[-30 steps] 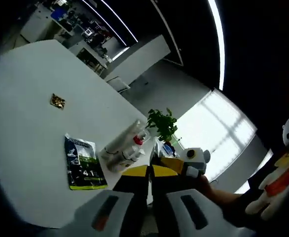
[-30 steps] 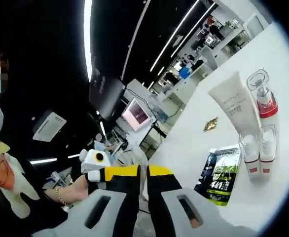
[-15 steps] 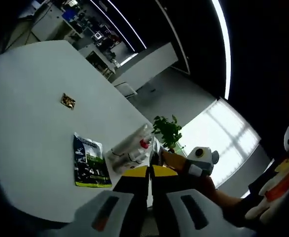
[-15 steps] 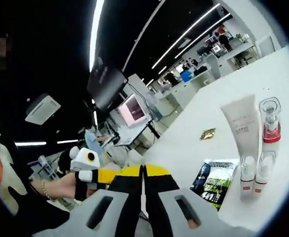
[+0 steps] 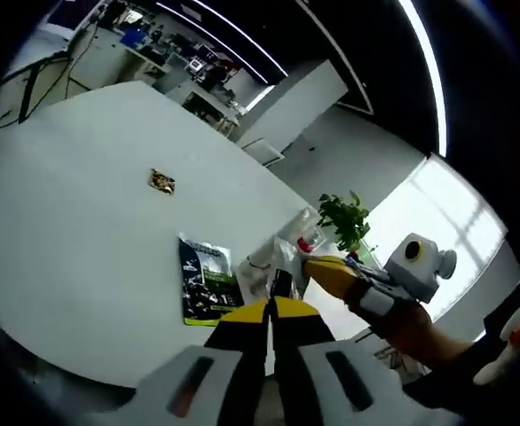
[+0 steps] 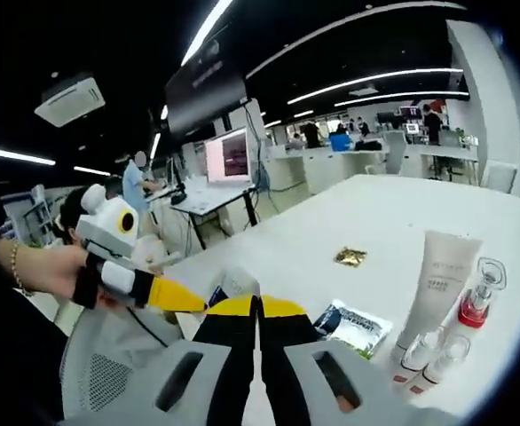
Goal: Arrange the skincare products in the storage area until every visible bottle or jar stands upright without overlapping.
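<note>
On the white table [image 5: 74, 240] lie a white tube [image 6: 442, 280], a clear bottle with a red band [image 6: 475, 302] and two small clear bottles [image 6: 433, 355], side by side. The left gripper view shows them bunched as clear bottles [image 5: 273, 257] with the red band [image 5: 306, 241] showing. My left gripper [image 5: 270, 311] is shut and empty, short of the sachet. My right gripper [image 6: 258, 306] is shut too, left of the bottles. The right gripper's yellow tip [image 5: 329, 271] comes in beside the bottles. From the left comes the left gripper's yellow tip [image 6: 176, 297], held by a hand [image 6: 38, 266].
A green-black sachet [image 5: 205, 281] [image 6: 353, 324] lies flat just left of the bottles. A small gold packet [image 5: 161, 181] [image 6: 350, 257] sits farther out on the table. A potted plant [image 5: 344, 217] stands past the table edge. Desks and a monitor [image 6: 227, 155] stand behind.
Both cameras have swung and levelled, so the table shows wider and flatter. The products, sachet and gold packet have not moved. Both grippers stay shut.
</note>
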`<action>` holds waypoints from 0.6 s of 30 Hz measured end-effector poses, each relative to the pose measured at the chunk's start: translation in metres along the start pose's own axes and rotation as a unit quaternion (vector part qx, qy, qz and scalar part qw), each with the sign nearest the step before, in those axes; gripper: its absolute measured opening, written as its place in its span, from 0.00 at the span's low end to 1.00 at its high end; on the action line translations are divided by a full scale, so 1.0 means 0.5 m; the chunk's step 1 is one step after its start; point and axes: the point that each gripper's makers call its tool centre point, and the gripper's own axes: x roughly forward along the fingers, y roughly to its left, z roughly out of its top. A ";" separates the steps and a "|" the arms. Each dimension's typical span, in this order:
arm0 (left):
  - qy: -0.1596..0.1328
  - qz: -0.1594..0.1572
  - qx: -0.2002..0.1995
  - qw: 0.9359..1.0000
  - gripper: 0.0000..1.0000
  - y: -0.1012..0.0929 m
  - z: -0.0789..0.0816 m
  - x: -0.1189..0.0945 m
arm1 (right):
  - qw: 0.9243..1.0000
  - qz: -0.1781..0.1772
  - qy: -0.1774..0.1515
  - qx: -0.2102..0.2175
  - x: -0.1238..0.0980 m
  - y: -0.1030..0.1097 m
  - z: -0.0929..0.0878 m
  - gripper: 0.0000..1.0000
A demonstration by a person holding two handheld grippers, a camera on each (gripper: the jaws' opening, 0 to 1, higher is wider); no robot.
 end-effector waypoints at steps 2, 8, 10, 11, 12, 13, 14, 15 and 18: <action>0.007 0.013 -0.004 1.000 0.00 0.008 -0.003 0.003 | 1.000 -0.009 0.011 -0.012 0.009 -0.002 -0.011 0.01; 0.025 0.068 0.013 0.997 0.00 0.066 -0.009 0.010 | 0.999 -0.015 0.033 -0.035 0.047 -0.005 -0.041 0.01; 0.029 0.079 0.013 0.996 0.00 0.084 -0.011 0.011 | 0.998 -0.014 0.039 -0.041 0.056 -0.001 -0.048 0.01; 0.032 0.083 0.013 0.996 0.00 0.091 -0.013 0.011 | 0.998 -0.012 0.045 -0.047 0.064 0.000 -0.056 0.01; 0.036 0.088 0.014 0.995 0.00 0.095 -0.016 0.008 | 0.998 -0.010 0.047 -0.050 0.067 0.001 -0.059 0.01; 0.038 0.091 0.014 0.995 0.00 0.099 -0.018 0.007 | 0.997 -0.009 0.050 -0.054 0.072 0.003 -0.064 0.01; 0.043 0.095 0.013 0.994 0.00 0.101 -0.023 0.007 | 0.997 -0.008 0.051 -0.056 0.074 0.003 -0.065 0.01; 0.044 0.098 0.012 0.994 0.00 0.106 -0.025 0.007 | 0.997 -0.006 0.055 -0.060 0.080 0.004 -0.071 0.01; 0.048 0.105 0.006 0.993 0.00 0.120 -0.031 0.009 | 0.996 -0.004 0.060 -0.070 0.092 0.004 -0.081 0.01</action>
